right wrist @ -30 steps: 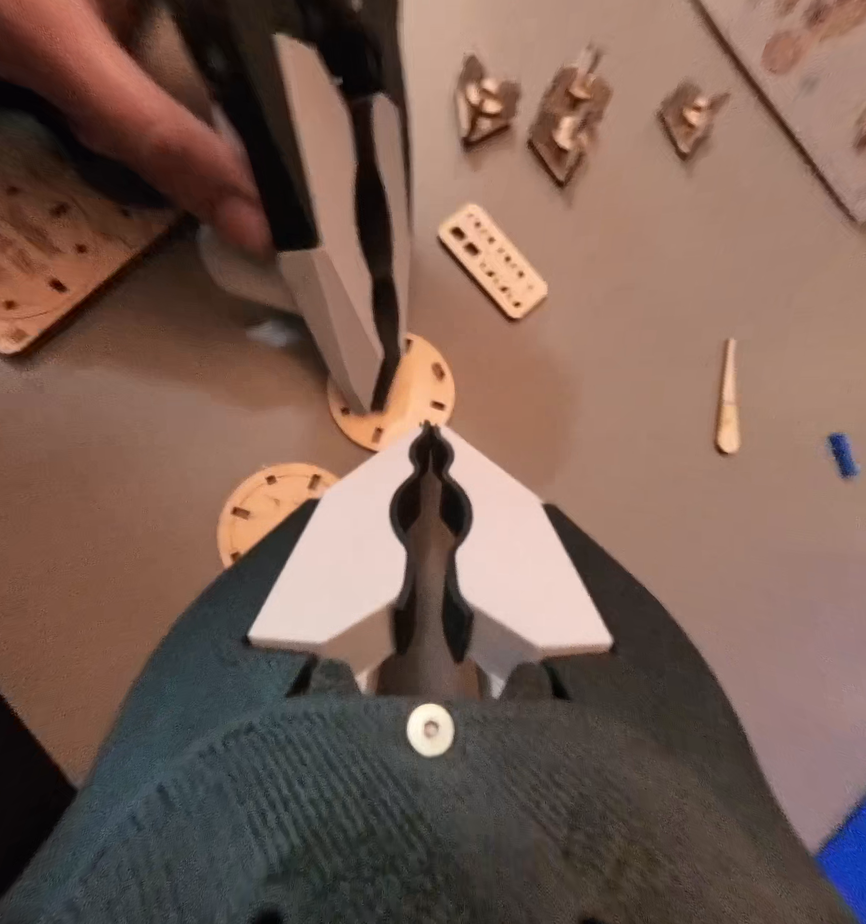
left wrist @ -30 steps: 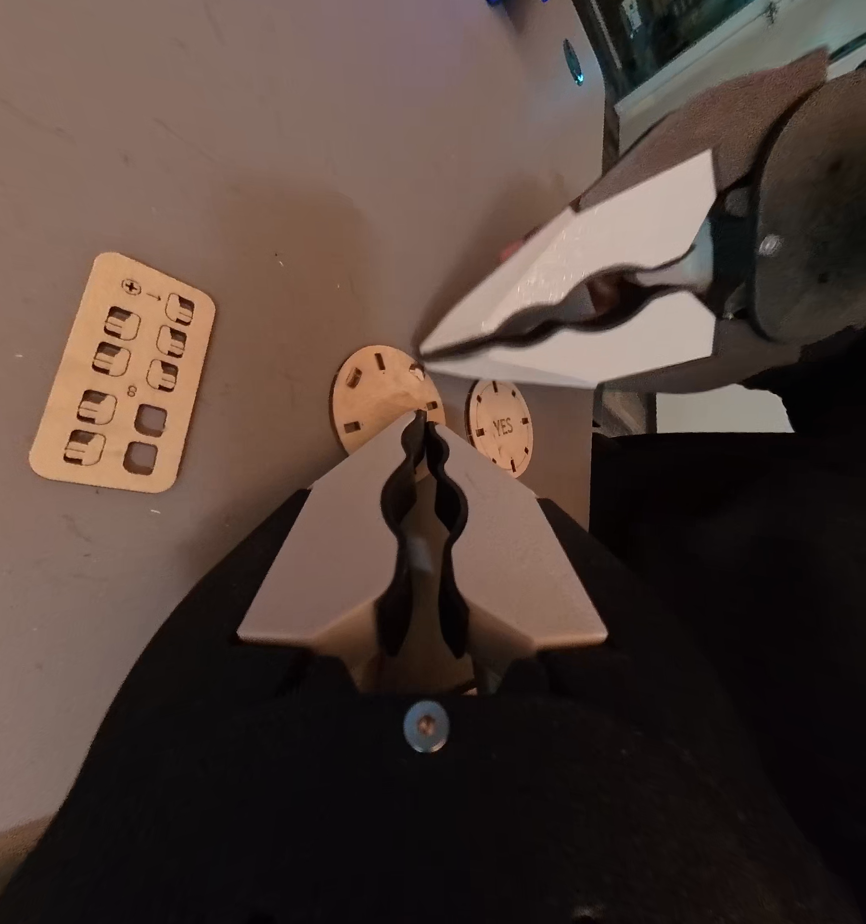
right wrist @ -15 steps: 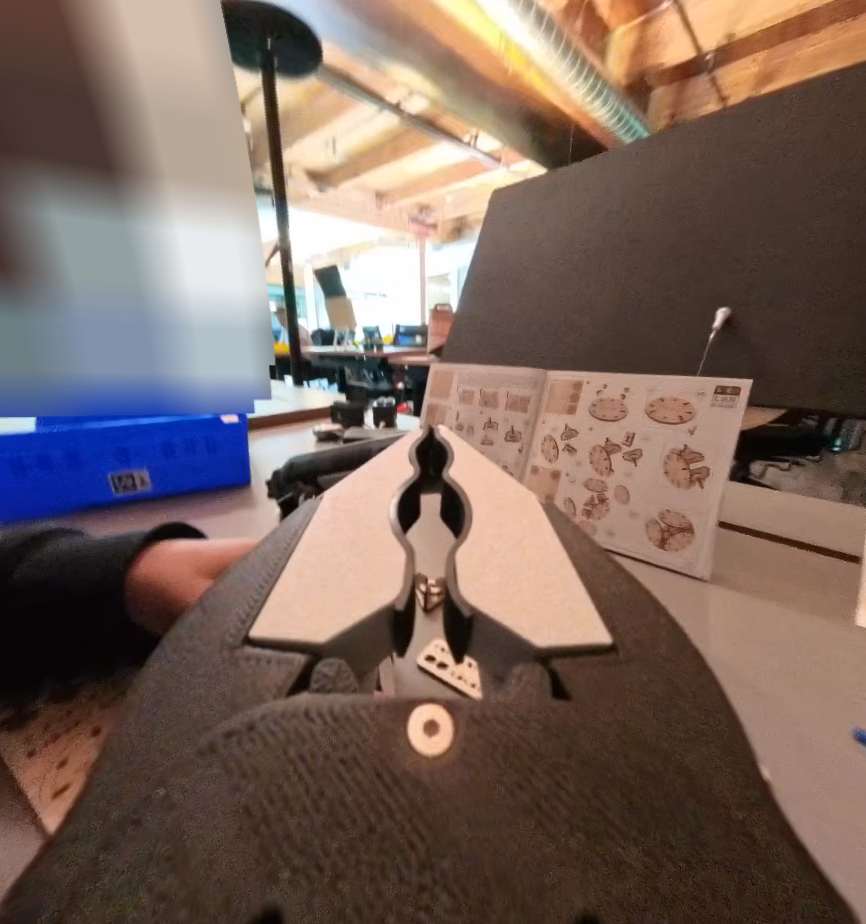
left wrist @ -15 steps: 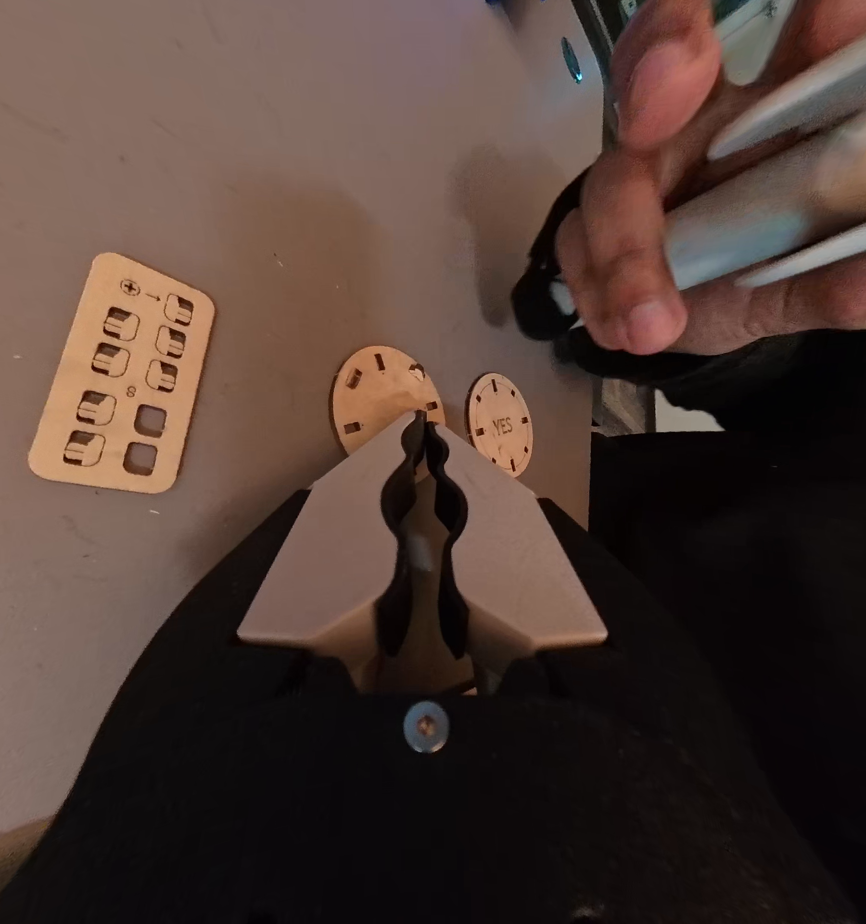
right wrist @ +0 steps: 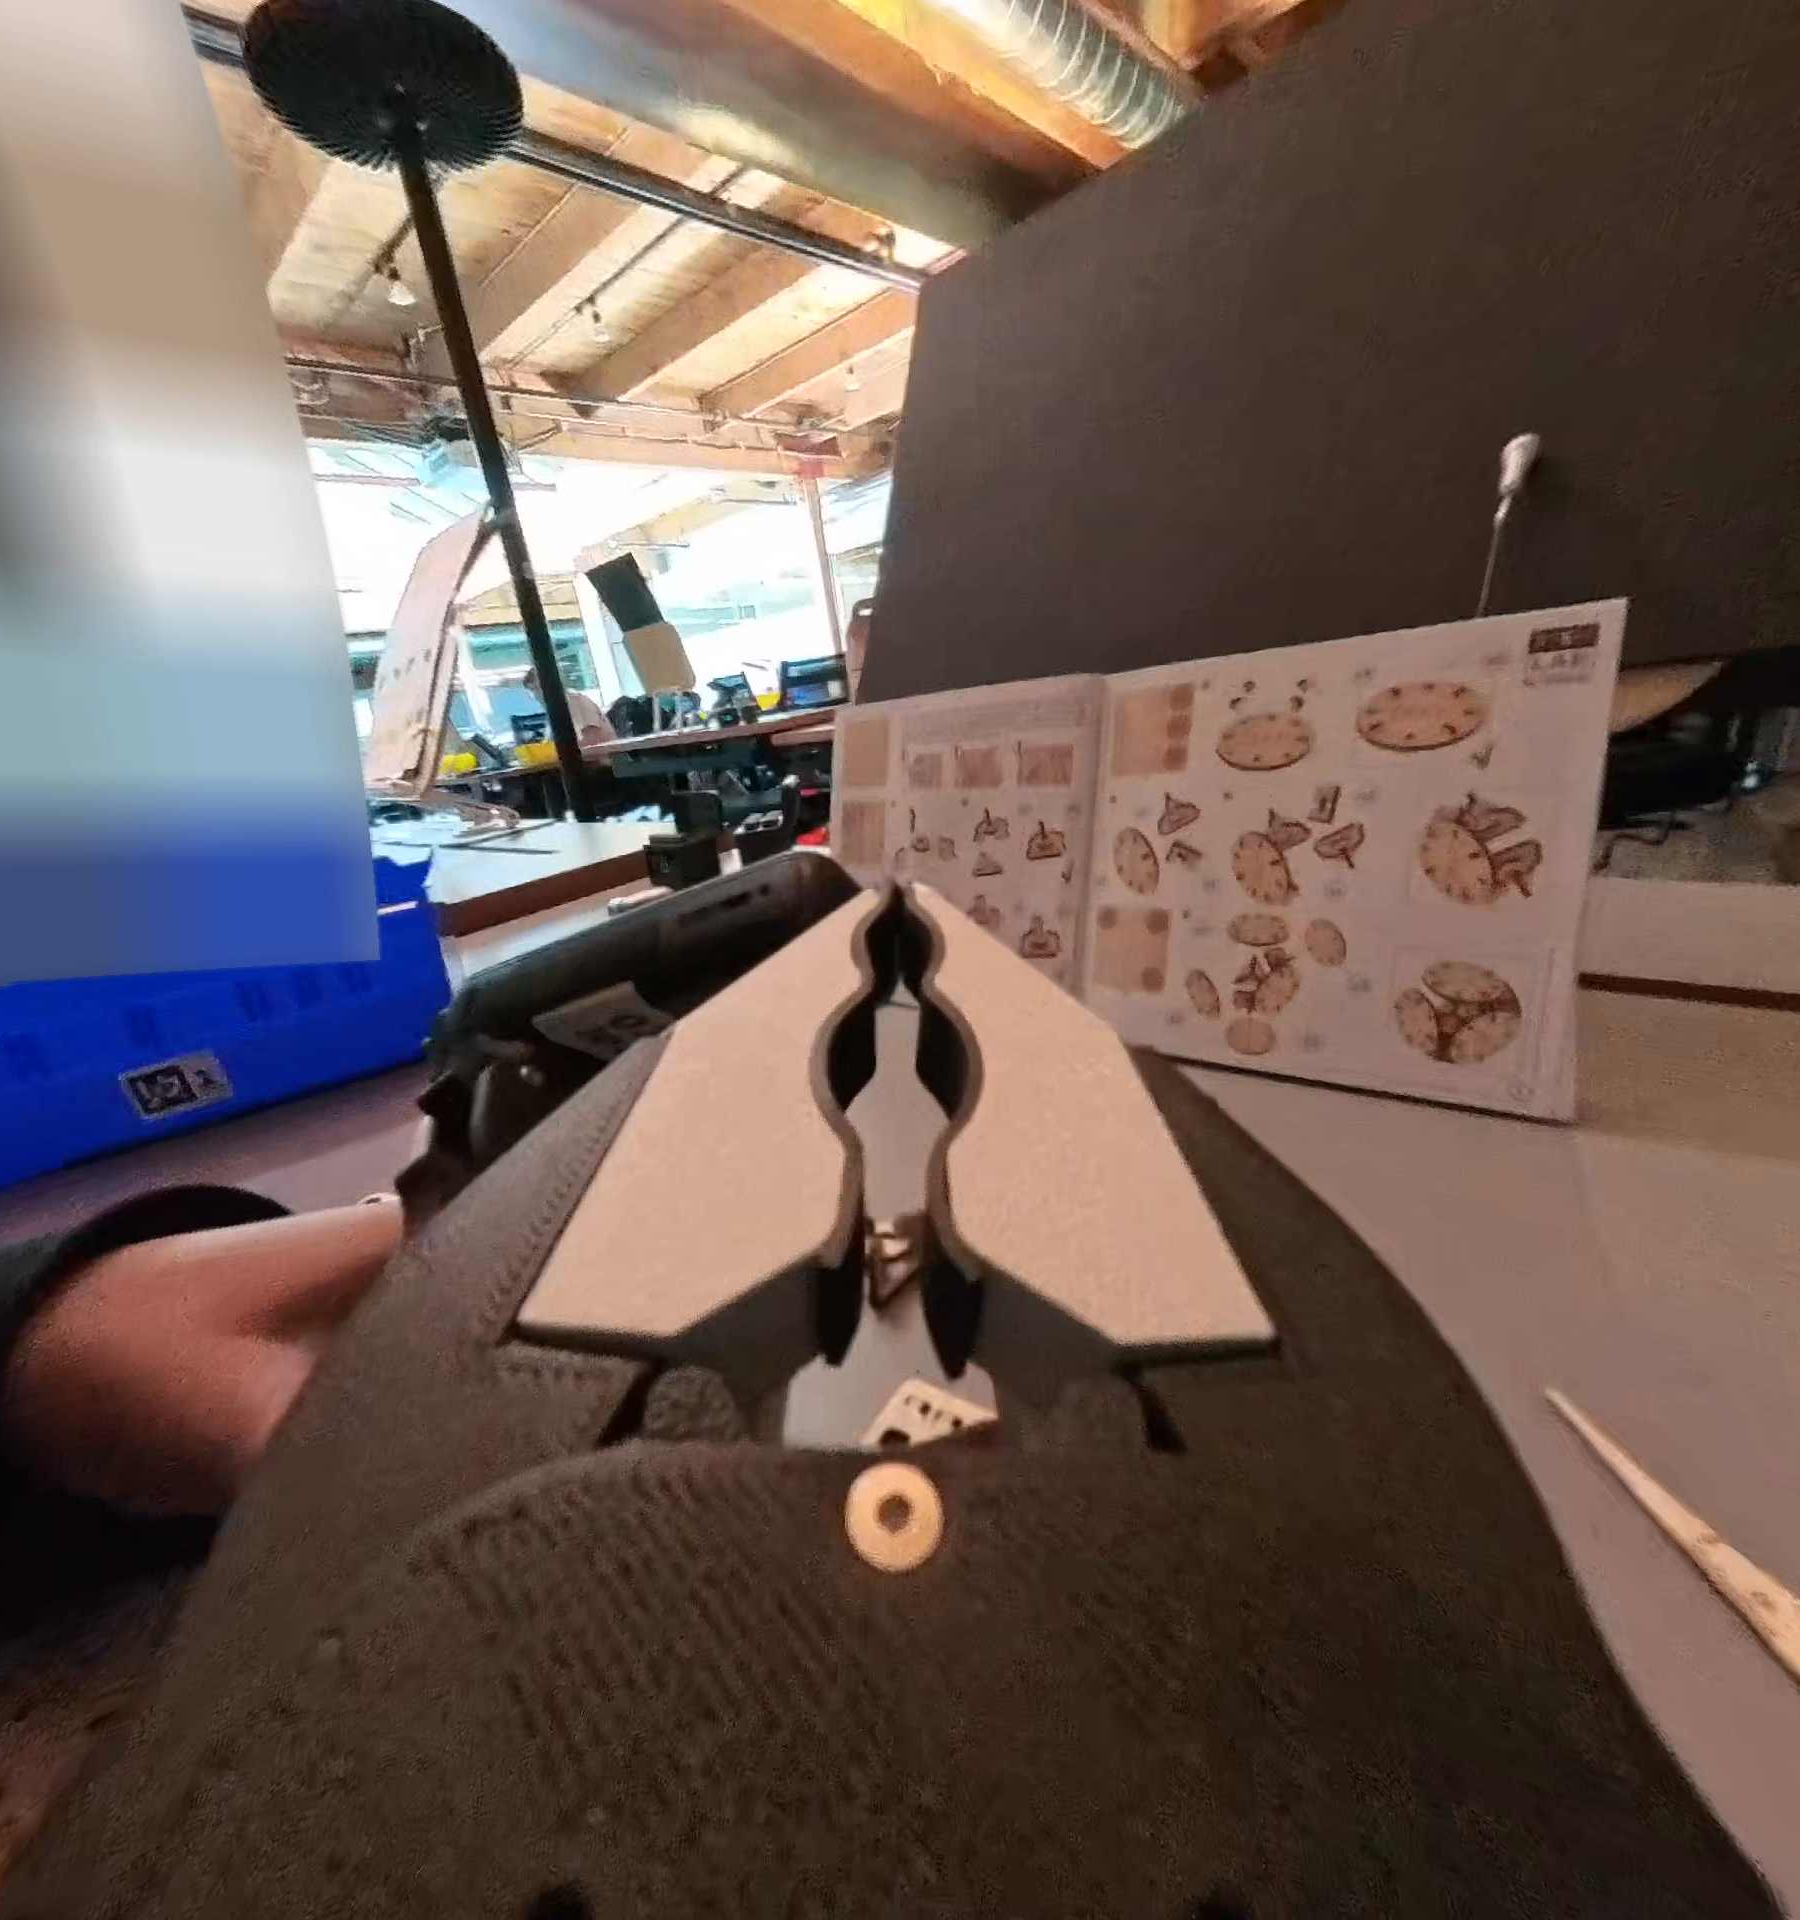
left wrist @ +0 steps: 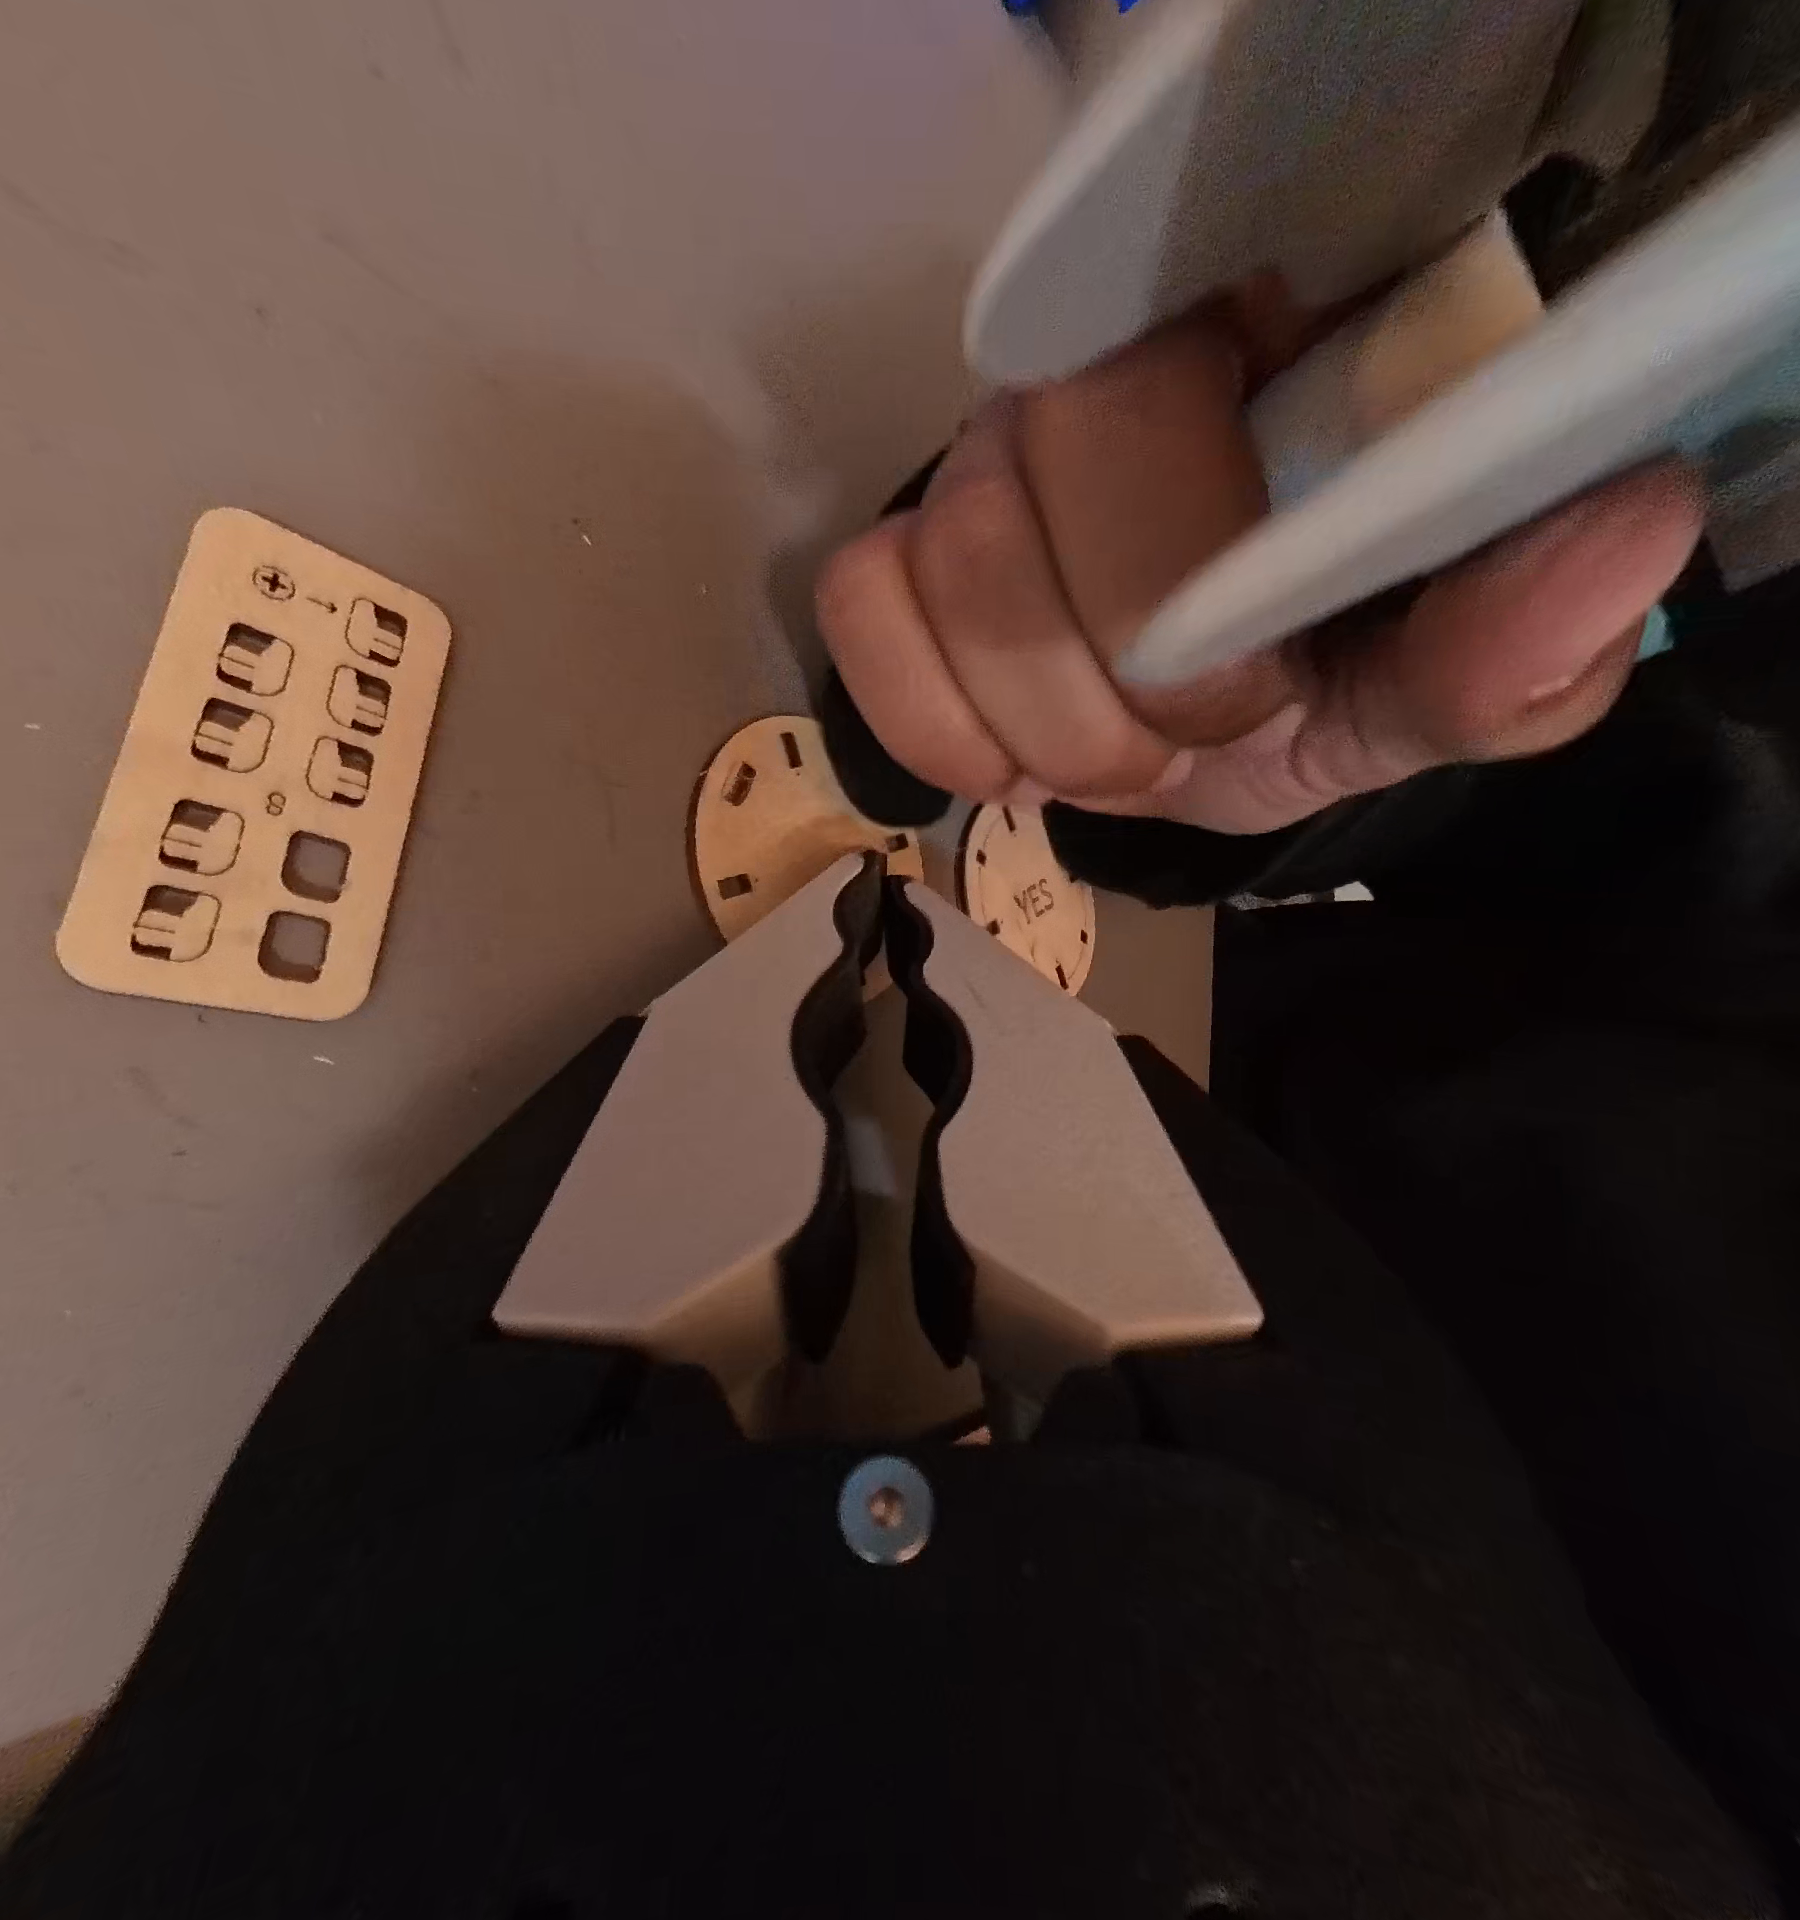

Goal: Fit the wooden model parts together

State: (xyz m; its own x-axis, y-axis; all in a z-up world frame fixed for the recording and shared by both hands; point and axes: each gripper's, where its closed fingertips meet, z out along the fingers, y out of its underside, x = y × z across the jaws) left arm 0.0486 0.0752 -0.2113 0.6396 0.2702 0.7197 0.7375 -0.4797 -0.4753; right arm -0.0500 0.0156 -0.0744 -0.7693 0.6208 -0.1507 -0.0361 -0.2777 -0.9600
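My left gripper [left wrist: 880,873] is shut, its tips over the near edge of a slotted wooden disc [left wrist: 766,821] that lies flat on the grey table [left wrist: 511,312]. A second wooden disc with engraved writing [left wrist: 1026,909] lies just right of it. A person's hand [left wrist: 1135,675] gripping blurred grey parts of the other tool hangs close above both discs. My right gripper [right wrist: 898,904] is shut and points level across the table toward an open instruction booklet [right wrist: 1291,883]. The left gripper's black body [right wrist: 647,977] lies just left of it.
A wooden card with rounded cut-outs [left wrist: 252,764] lies left of the discs. In the right wrist view there are a blue bin [right wrist: 148,1060] at the left, a hand [right wrist: 179,1340], a wooden stick [right wrist: 1727,1558] at the right and a black board [right wrist: 1395,364] behind the booklet.
My right gripper swung up from pointing down at the slotted disc to pointing level at the booklet. Its hand moved in over the discs. My left gripper stayed still and shut.
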